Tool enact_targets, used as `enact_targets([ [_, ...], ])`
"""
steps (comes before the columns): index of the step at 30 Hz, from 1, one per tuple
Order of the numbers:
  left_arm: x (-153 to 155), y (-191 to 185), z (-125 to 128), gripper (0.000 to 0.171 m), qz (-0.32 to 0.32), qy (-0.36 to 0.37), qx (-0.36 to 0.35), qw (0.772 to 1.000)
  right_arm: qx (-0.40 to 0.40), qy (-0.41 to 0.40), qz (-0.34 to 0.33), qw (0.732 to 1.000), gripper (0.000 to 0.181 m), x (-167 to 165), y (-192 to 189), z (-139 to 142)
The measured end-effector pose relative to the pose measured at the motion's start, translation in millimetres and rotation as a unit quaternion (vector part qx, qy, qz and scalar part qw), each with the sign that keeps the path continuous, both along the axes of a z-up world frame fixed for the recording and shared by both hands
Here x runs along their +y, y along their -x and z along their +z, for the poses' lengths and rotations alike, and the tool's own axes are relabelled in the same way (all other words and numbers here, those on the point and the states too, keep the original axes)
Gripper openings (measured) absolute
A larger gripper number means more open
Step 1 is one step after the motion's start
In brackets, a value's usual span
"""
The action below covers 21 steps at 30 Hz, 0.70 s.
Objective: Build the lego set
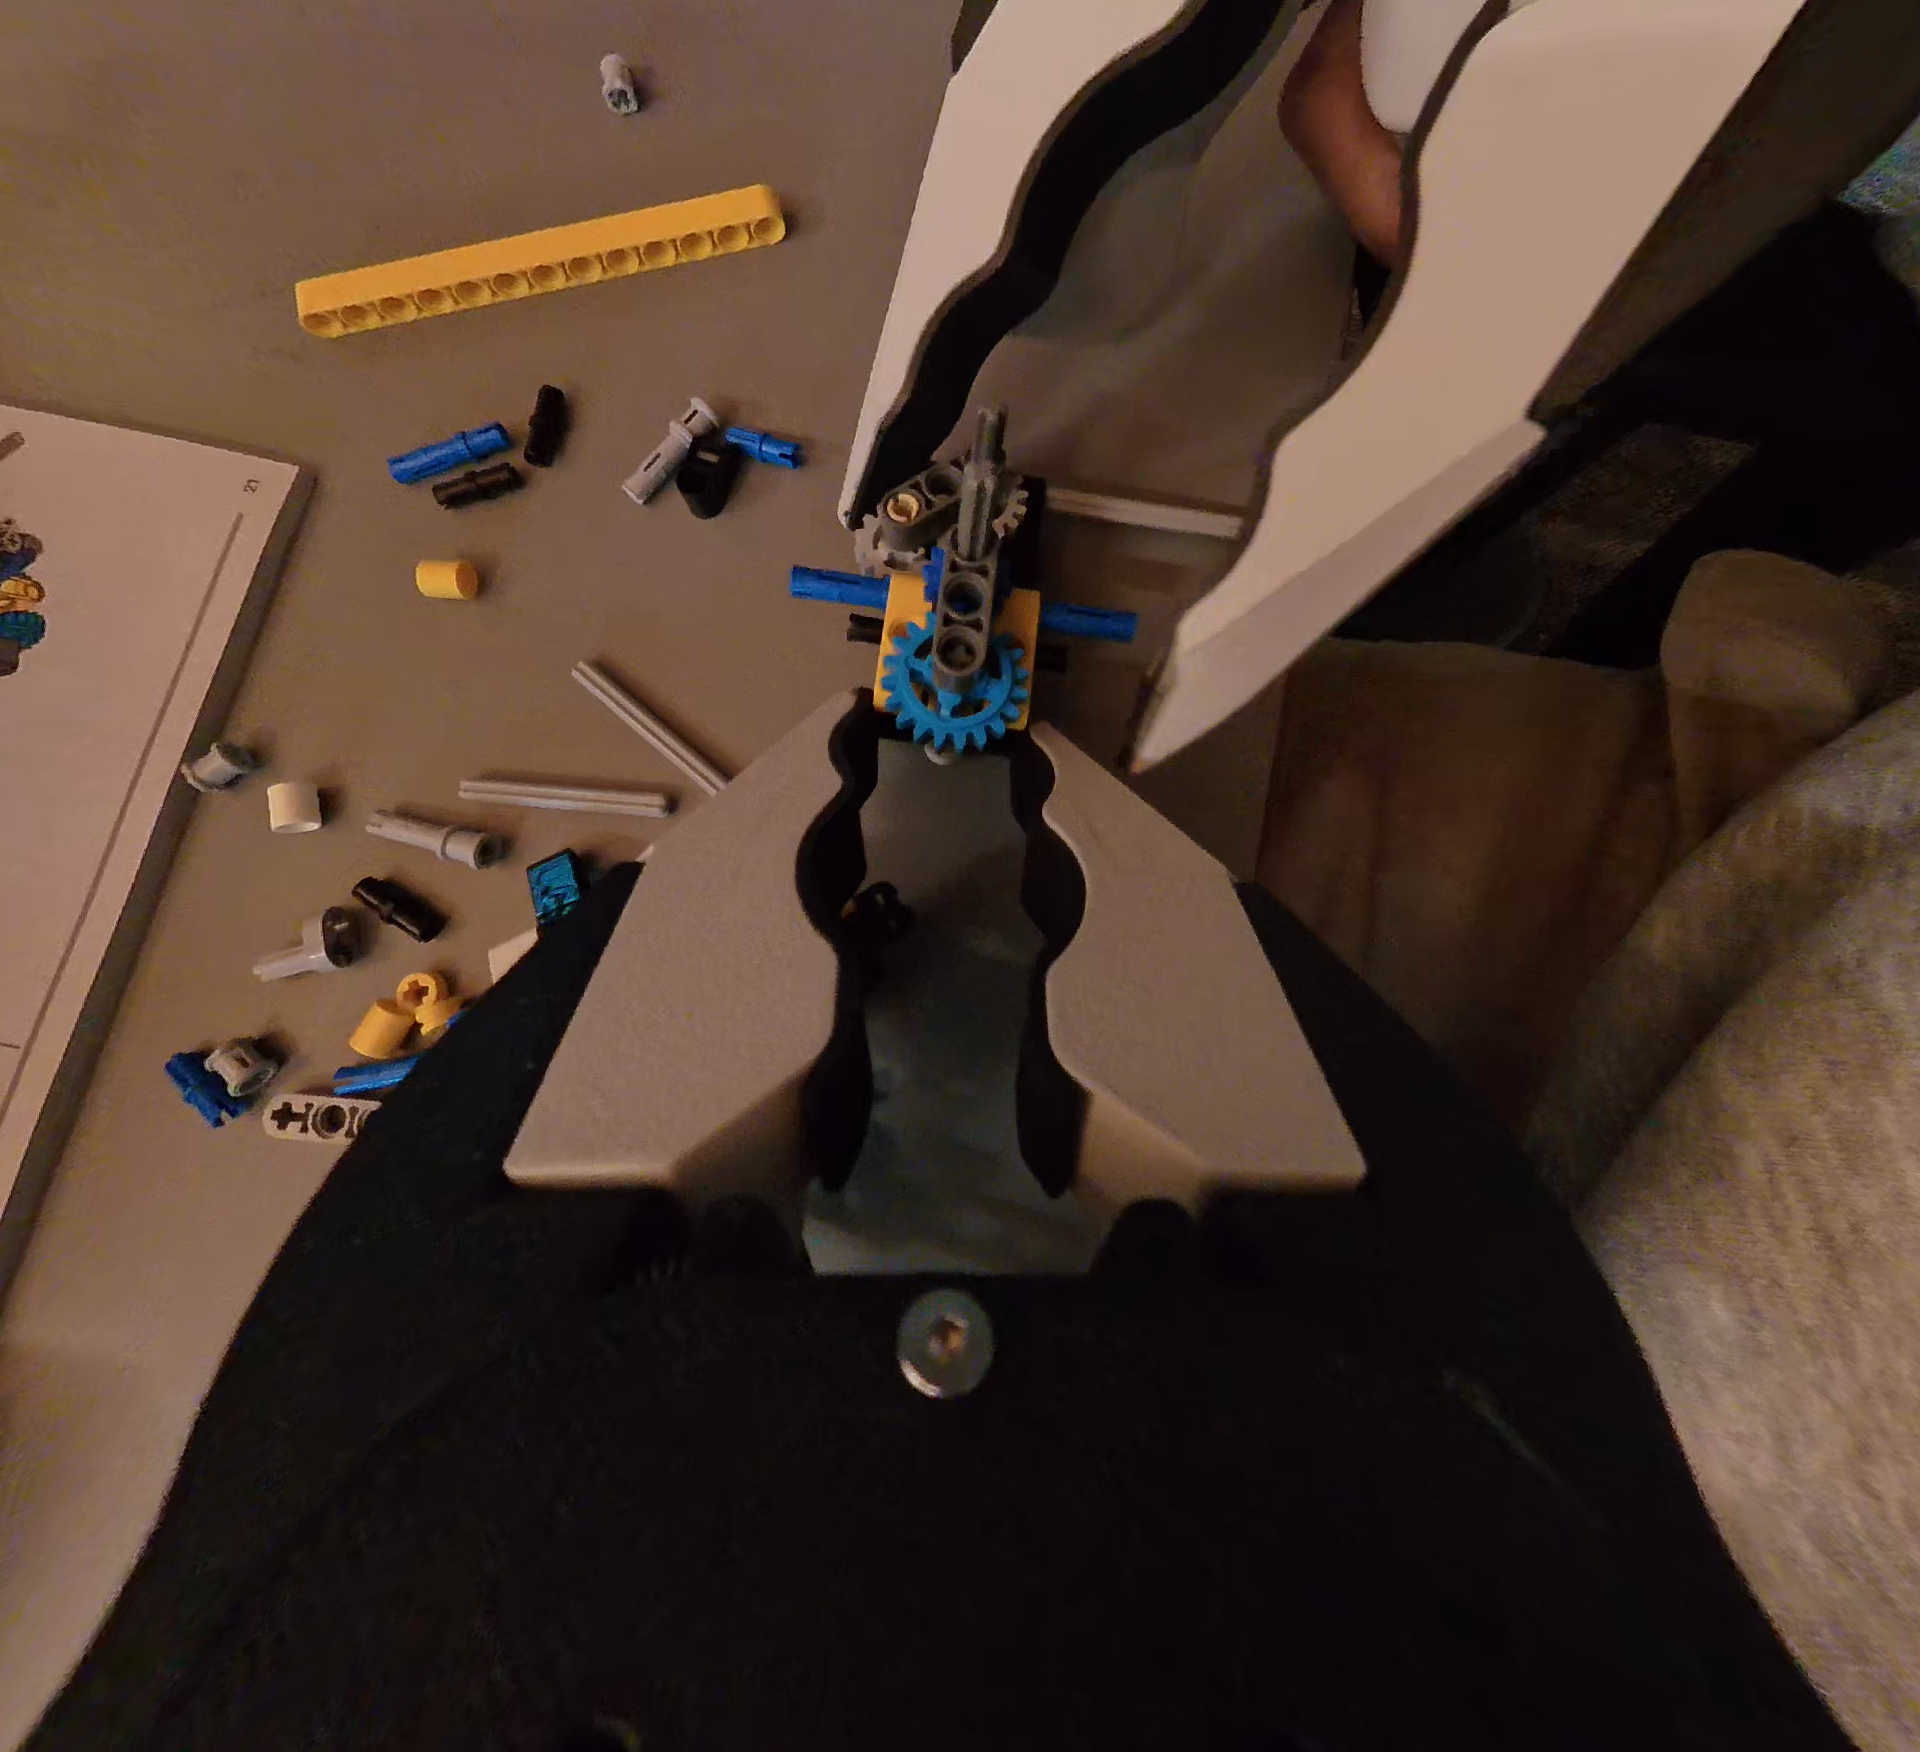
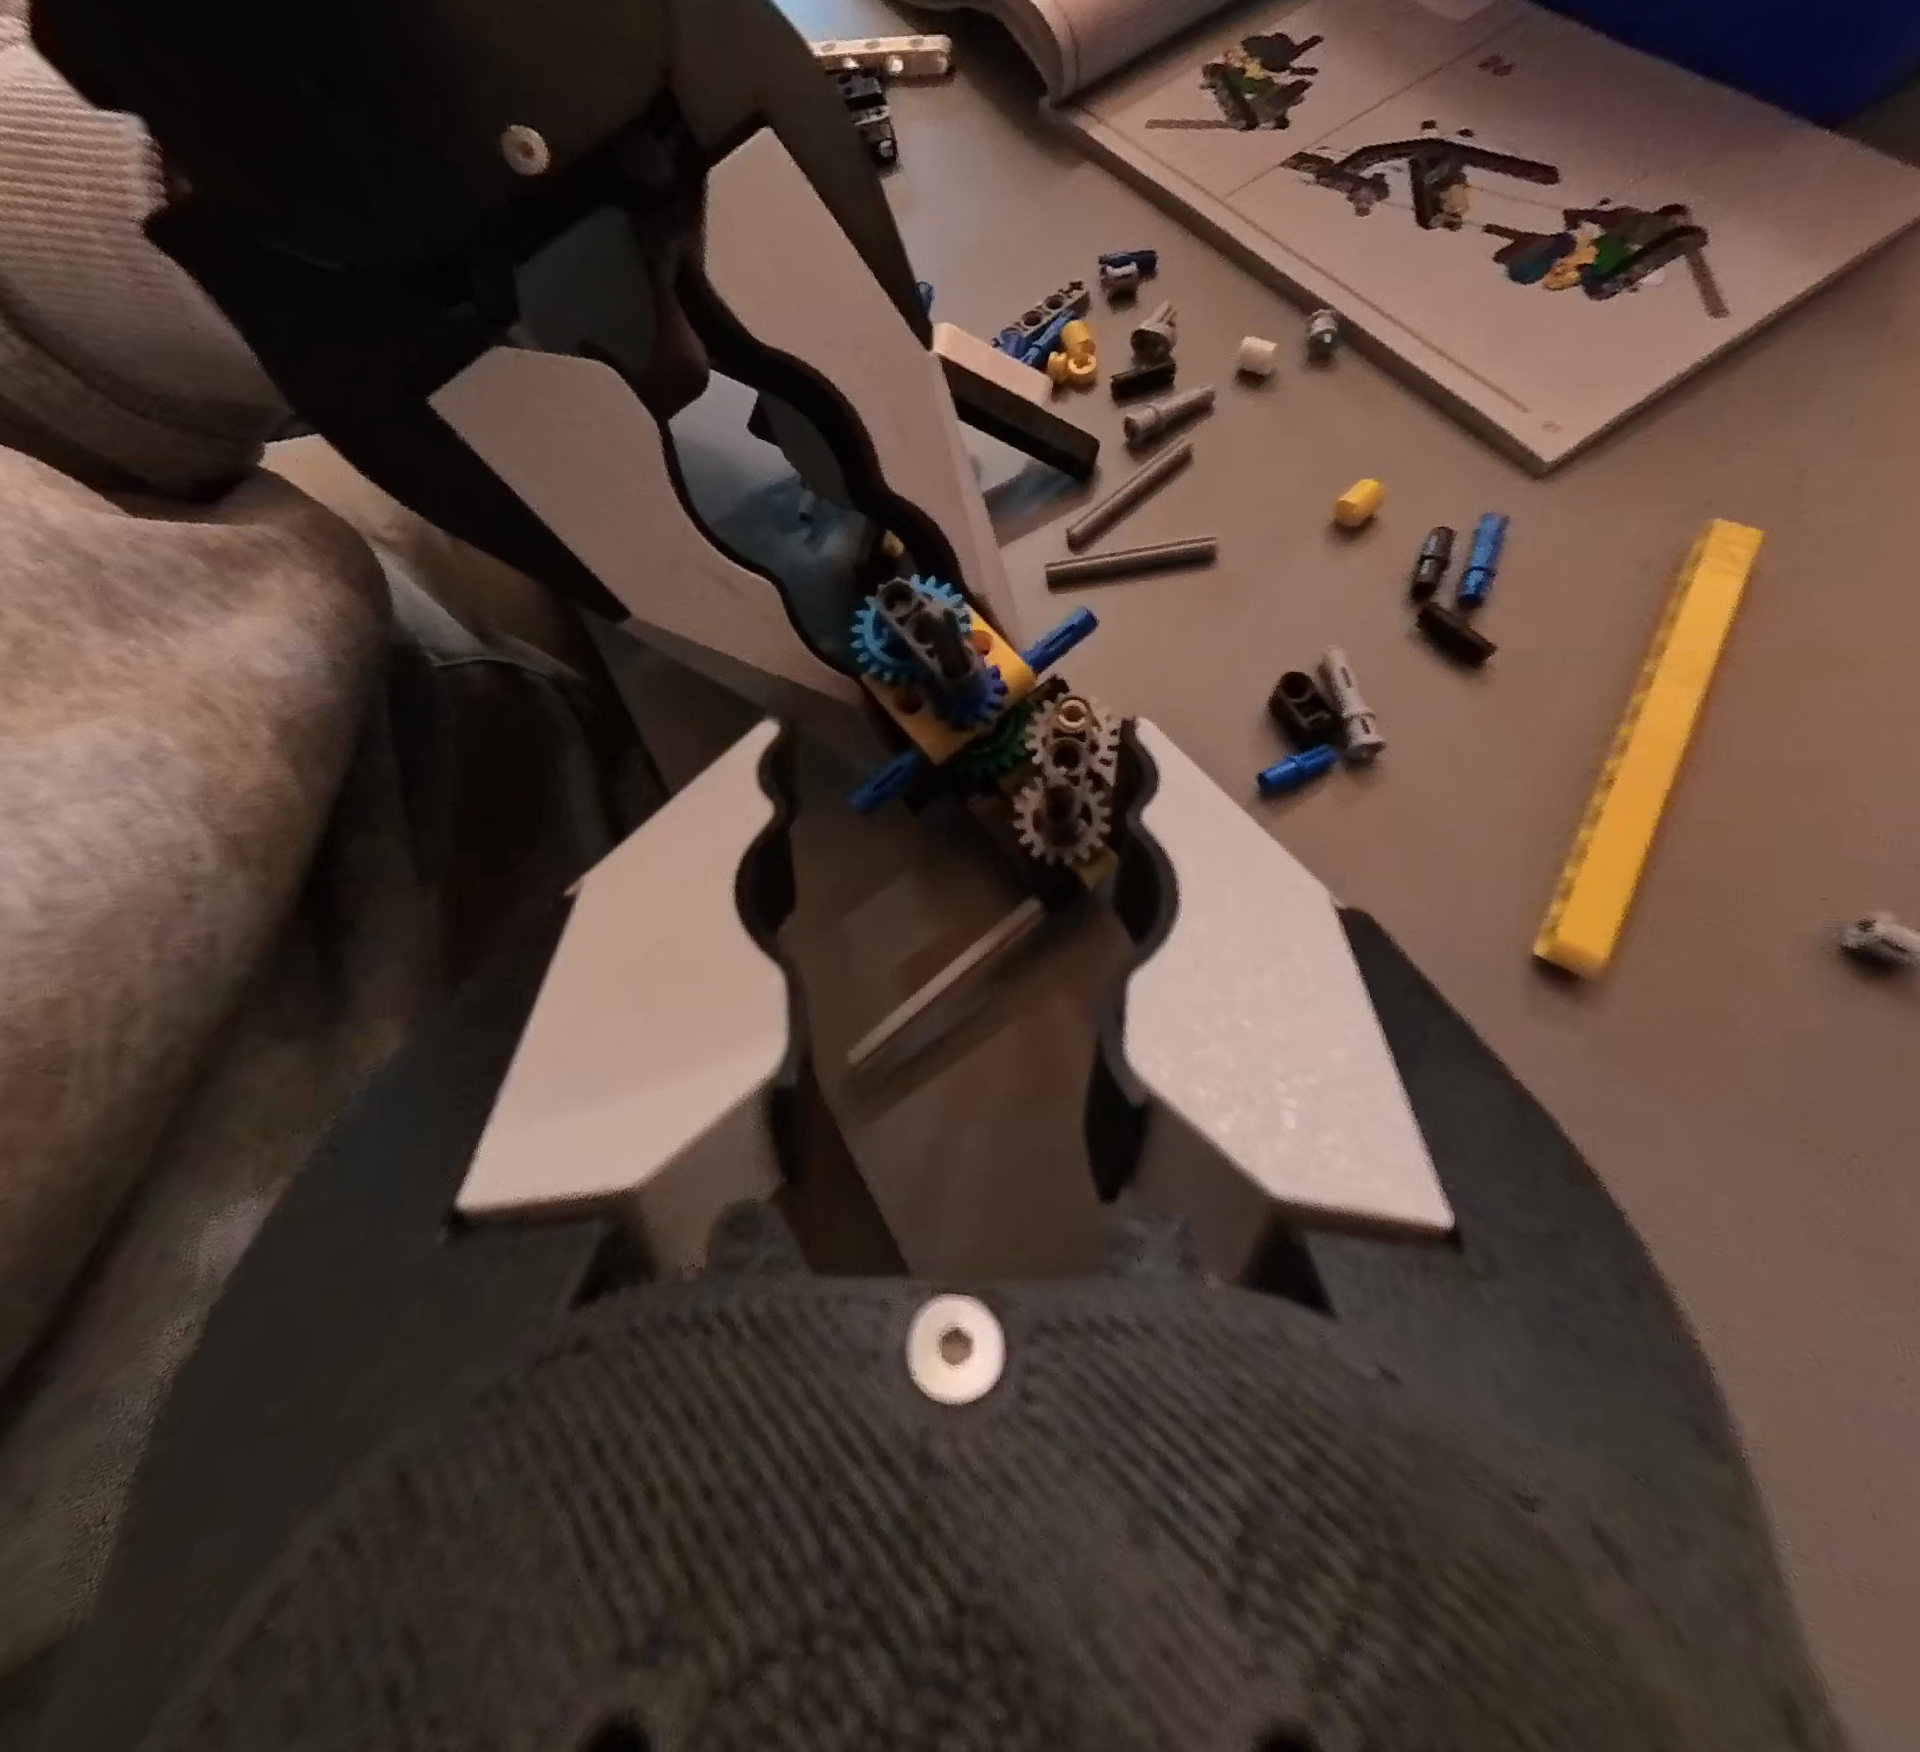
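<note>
A small lego assembly (image 1: 961, 622) of a yellow block, a blue gear, grey gears, a grey beam and blue pins is held in the air. My left gripper (image 1: 951, 726) is shut on its yellow-block end by the blue gear. It also shows in the right wrist view (image 2: 925, 653), reaching in from the upper left. My right gripper (image 2: 956, 736) is open with its fingers spread around the grey-gear end of the assembly (image 2: 997, 726). One right finger (image 1: 894, 414) touches the grey gears.
A long yellow beam (image 1: 540, 263) (image 2: 1652, 746), grey axles (image 1: 566, 796), a yellow bush (image 1: 447, 578) and several small blue, black and grey pins lie scattered on the tabletop. An open instruction booklet (image 2: 1455, 175) lies beyond them. A beige cloth (image 1: 1714, 975) is on the other side. Left and right tips are no more than a few centimetres apart. My right tips are roughly 8 cm from the yellow bush (image 1: 447, 578). The right camera catches it too, in the right wrist view (image 2: 1354, 500).
</note>
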<state>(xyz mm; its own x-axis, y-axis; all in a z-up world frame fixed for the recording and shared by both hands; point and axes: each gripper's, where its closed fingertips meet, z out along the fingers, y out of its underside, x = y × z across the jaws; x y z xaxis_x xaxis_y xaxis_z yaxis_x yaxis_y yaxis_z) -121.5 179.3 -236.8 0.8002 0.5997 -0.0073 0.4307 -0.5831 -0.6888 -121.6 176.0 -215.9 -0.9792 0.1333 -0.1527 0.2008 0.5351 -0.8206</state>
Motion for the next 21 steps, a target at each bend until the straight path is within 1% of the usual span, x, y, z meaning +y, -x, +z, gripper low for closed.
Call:
enact_targets([
  [2, 0, 0, 0, 0.023, -0.001, -0.001, -0.001, 1.000, 0.012, -0.004, -0.010, 1.000, 0.053, 0, 4, -1],
  [5, 0, 0, 0, 0.023, -0.002, -0.002, -0.002, 1.000, 0.018, -0.005, -0.013, 1.000, 0.052, 0, 5, -2],
  [9, 0, 1, 0, 0.023, -0.001, 0.000, 0.000, 1.000, 0.010, -0.003, -0.003, 1.000, 0.062, 1, 1, 0],
  [12, 0, 1, 0, 0.023, -0.001, 0.001, 0.000, 1.000, 0.012, 0.004, -0.001, 1.000, 0.061, 3, 2, 4],
  [17, 0, 1, 0, 0.024, -0.002, 0.001, 0.001, 1.000, 0.006, 0.017, -0.012, 1.000, 0.067, 11, 8, 11],
  [21, 0, 1, 1, 0.024, -0.003, 0.000, 0.001, 1.000, -0.002, 0.026, -0.024, 0.999, 0.062, 21, 15, 15],
])
